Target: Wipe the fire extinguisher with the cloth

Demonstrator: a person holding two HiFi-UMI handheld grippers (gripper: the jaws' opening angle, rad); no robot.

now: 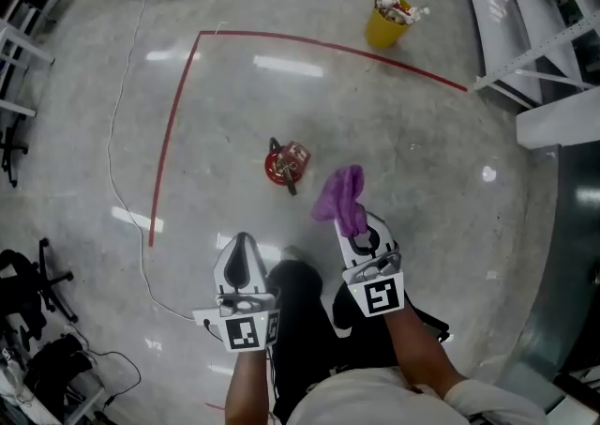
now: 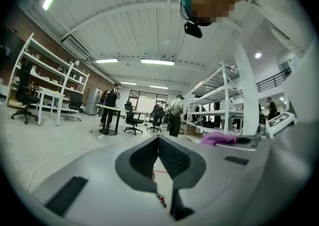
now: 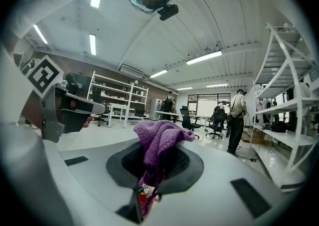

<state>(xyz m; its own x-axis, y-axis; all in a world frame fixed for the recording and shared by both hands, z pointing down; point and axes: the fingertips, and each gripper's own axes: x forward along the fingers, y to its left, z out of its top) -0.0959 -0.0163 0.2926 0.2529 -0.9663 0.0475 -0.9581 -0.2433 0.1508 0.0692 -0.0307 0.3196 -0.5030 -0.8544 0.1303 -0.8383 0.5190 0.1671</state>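
Pinches the cloth in right gripper; presses left gripper together, empty; not yet wiping the fire extinguisher at mid-frame.

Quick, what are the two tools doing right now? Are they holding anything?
Left tool: closed, holding nothing.
Right tool: closed on the purple cloth.

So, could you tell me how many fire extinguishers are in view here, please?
1. The red fire extinguisher sits on the floor inside the red tape line, just beyond the purple cloth held by the right gripper. None other shows; shelving could hide more.
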